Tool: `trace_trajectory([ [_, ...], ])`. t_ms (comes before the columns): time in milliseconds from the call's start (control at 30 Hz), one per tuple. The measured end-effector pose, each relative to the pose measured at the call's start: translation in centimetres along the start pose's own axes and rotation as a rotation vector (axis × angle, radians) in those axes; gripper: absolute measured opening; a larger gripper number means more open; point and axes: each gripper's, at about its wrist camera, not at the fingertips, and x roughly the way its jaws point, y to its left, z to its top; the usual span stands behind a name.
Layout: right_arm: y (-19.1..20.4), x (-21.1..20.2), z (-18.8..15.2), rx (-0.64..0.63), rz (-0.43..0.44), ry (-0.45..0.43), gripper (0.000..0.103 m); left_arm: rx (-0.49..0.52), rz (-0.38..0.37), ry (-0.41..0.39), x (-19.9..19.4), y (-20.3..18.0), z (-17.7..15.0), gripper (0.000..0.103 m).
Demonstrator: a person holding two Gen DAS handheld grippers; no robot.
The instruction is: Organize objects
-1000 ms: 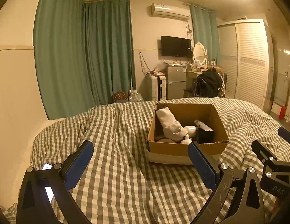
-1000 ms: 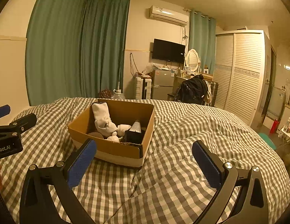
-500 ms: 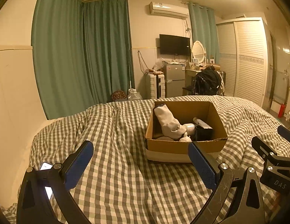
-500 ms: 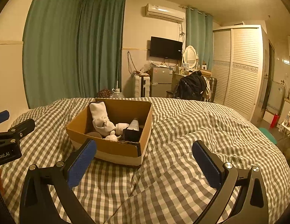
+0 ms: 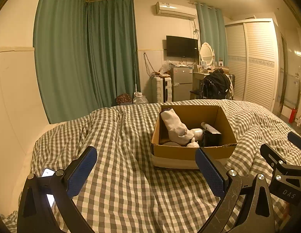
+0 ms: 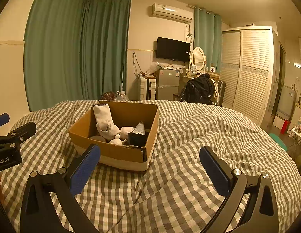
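1. Left tongs [image 5: 145, 169] and right tongs [image 6: 150, 168] were spread and empty, slightly farther back from the cardboard box [image 5: 191, 153] than a second before.
2. The box sat mid-frame on the bed [image 5: 121, 174], white sock [image 5: 174, 127] inside; sorting appeared finished.

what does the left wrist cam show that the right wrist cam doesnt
Only the left wrist view shows a lit phone lying on the checked duvet behind the left gripper, and the right gripper's side at its right edge.

Only the right wrist view shows a teal stool beyond the bed, and the left gripper's side at its left edge.

Both show the open cardboard box holding a white sock, a tube and a black item, the TV, and each gripper's jaws open and empty, including the right gripper.
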Motion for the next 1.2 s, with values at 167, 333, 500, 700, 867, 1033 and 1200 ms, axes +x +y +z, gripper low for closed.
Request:
trace_trajectory([
  [167,0.02,0.07,-0.12,-0.001,0.000,0.003,0.102,-0.008,0.003,0.006,0.11,0.30,-0.07,0.103],
  [333,0.06,0.12,-0.18,-0.004,0.000,0.003,0.103,0.001,0.009,0.002,0.07,0.22,-0.10,0.103],
  [500,0.11,0.16,-0.24,-0.006,0.000,0.004,0.102,0.004,0.010,0.002,0.06,0.24,-0.05,0.103],
  [700,0.13,0.18,-0.27,-0.007,-0.001,0.005,0.102,0.007,0.012,0.002,0.02,0.21,-0.08,0.103],
  [867,0.13,0.18,-0.26,-0.007,-0.001,0.005,0.103,0.005,0.013,-0.002,0.00,0.20,-0.08,0.103],
  [1033,0.14,0.27,-0.37,-0.008,0.000,0.008,0.102,0.006,0.012,0.000,0.08,0.20,-0.06,0.103],
  [1200,0.17,0.31,-0.49,-0.010,-0.001,0.010,0.102,0.006,0.012,-0.001,0.02,0.14,-0.08,0.103],
])
